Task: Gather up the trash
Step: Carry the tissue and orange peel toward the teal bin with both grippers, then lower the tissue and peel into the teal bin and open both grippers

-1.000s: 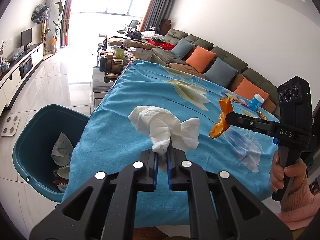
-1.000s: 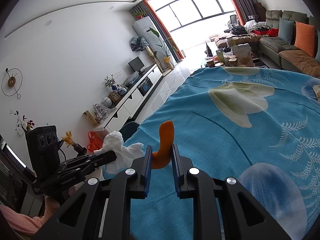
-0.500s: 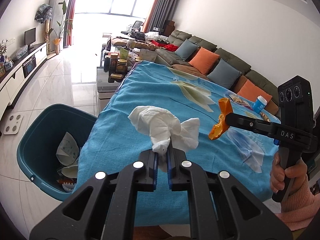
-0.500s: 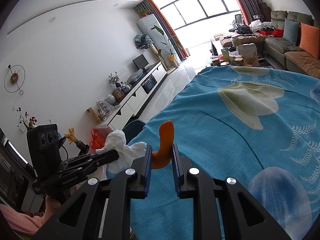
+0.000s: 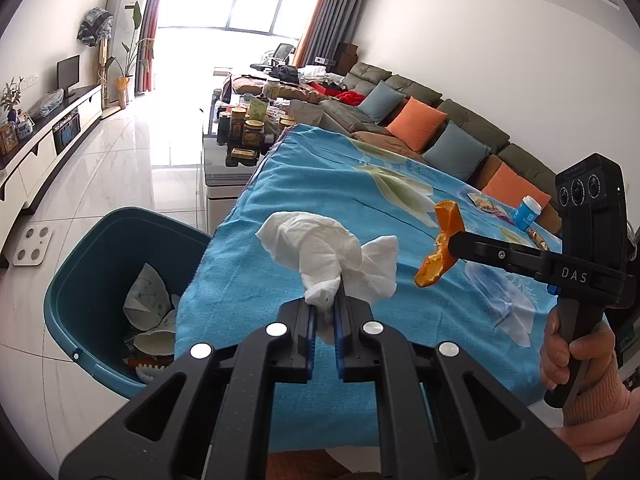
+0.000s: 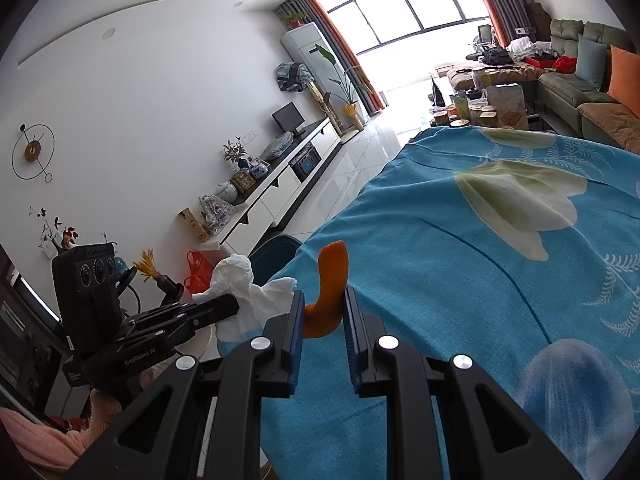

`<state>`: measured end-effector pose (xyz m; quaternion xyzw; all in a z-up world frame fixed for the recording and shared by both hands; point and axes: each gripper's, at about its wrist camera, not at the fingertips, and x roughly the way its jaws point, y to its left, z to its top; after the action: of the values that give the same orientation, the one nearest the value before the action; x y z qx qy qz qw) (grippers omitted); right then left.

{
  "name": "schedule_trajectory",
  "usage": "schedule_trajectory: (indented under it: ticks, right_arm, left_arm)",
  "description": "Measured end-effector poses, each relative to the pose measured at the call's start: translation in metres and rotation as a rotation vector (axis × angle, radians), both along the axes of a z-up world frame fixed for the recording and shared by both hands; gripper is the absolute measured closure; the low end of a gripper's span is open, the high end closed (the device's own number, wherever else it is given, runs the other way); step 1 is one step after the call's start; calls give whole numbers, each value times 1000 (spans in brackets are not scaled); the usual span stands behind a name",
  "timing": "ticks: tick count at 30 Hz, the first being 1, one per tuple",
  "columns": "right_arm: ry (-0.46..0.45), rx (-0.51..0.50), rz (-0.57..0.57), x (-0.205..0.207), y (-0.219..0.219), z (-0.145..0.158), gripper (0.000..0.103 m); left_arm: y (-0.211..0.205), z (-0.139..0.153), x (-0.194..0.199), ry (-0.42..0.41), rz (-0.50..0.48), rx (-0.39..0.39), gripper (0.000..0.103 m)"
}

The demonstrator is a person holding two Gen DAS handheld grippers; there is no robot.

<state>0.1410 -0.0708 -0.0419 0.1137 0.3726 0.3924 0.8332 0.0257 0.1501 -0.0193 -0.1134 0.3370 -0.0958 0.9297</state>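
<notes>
- My left tool (image 5: 323,322) is clamped on a crumpled white paper tissue (image 5: 328,256), held in the air above the near edge of the bench covered by a blue floral cloth (image 5: 320,184).
- My right tool (image 6: 322,314) is clamped on a curled strip of orange peel (image 6: 329,296), also lifted clear of the cloth.
- Done: both pieces are picked up. The round teal plastic bin (image 5: 80,272) on the floor beside the bench already contains paper and other scraps.
- Left: neither piece is over the bin yet; both need carrying left and releasing. A blue-and-white small bottle (image 5: 527,213) and a wrapper (image 5: 486,203) remain at the far right of the bench; whether they count as trash I cannot tell.
- Against the earlier frame: both grips are unchanged, and the left view shows the bin and bench edge slightly shifted.
</notes>
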Motion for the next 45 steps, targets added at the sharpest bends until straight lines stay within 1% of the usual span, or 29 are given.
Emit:
schedule_trajectory:
  ticks: [33,45]
  right_arm:
    - [-1,-20,88,7,46,1,85]
    - [-1,-25,122,9,63,2,85]
  left_arm:
    - [37,-3,-14,2,109,7,95]
    - [55,1,-19,-1,167,11,95]
